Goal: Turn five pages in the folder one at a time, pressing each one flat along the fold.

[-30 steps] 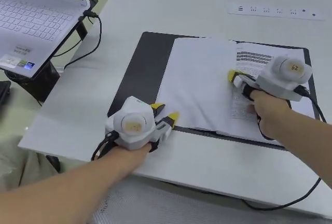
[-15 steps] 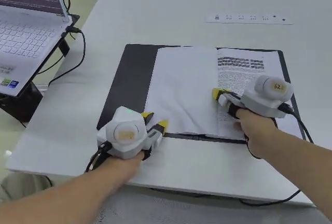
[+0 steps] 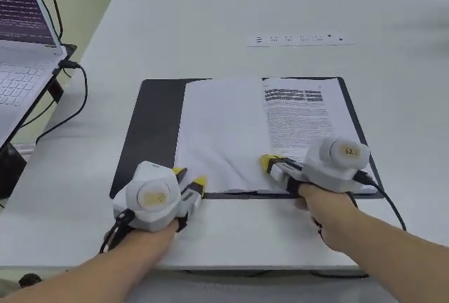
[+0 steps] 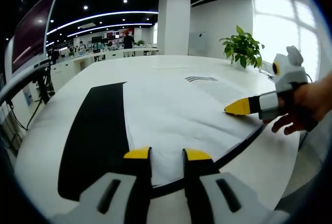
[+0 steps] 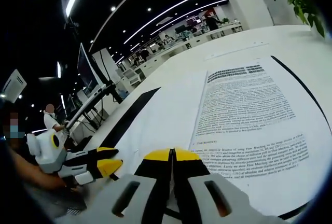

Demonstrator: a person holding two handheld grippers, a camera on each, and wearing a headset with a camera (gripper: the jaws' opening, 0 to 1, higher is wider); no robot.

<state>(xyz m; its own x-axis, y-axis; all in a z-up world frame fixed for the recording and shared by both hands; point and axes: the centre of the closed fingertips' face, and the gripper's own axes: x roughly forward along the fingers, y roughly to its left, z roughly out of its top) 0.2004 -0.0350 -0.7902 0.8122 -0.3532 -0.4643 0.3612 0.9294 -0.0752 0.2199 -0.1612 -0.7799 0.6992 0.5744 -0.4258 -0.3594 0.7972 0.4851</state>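
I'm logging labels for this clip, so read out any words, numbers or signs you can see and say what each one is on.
"62", probably: orange digits on the round cap of the right gripper, small and not sharp.
Printed page: a bold block over paragraphs, too small to read.
Laptop screen: lines of text, too blurred to read.
Power strip: markings too small to read.

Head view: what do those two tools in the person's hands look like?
The left tool and right tool match. Each has a chunky white-grey plastic body, grey-and-black jaws capped with yellow tips, and a round disc on top with an orange marking too small to read. A black cable trails from the back of each. The forearms are bare, with no sleeves.
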